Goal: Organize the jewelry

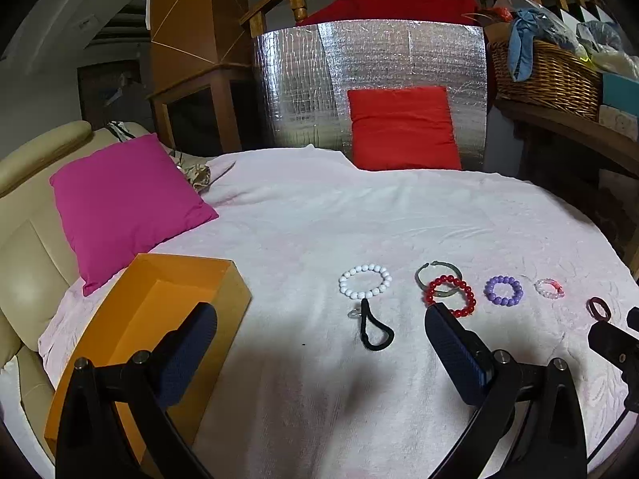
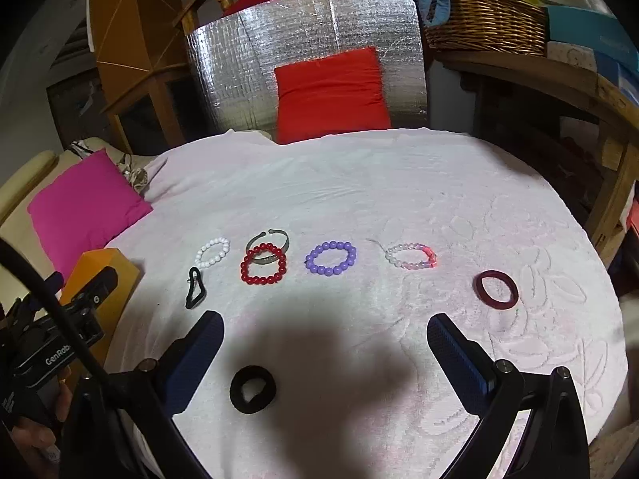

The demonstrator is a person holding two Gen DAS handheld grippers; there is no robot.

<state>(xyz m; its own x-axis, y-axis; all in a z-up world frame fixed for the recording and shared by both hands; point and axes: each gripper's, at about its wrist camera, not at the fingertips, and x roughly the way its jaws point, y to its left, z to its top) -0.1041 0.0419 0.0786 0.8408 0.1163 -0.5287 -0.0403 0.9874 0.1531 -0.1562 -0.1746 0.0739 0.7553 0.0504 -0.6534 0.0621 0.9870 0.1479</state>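
Jewelry lies in a row on a white-pink blanket (image 1: pixel 319 219): a white bead bracelet (image 1: pixel 365 281), a black loop (image 1: pixel 373 329) below it, a grey open bangle (image 1: pixel 437 273) under a red bead bracelet (image 1: pixel 449 295), a purple bead bracelet (image 1: pixel 503 290), a clear-pink bracelet (image 1: pixel 550 288) and a dark red ring band (image 1: pixel 598 308). An orange box (image 1: pixel 151 319) stands open at the left. My left gripper (image 1: pixel 319 339) is open above the blanket. My right gripper (image 2: pixel 323 343) is open too, with a black hair tie (image 2: pixel 252 389) lying between its fingers; the dark red band (image 2: pixel 496 289) is to its right.
A magenta pillow (image 1: pixel 124 207) rests on a beige sofa (image 1: pixel 24 239) at the left. A red cushion (image 1: pixel 403 127) leans on a silver foil panel (image 1: pixel 319 80) at the back. A wicker basket (image 1: pixel 547 76) sits on a wooden shelf at the right.
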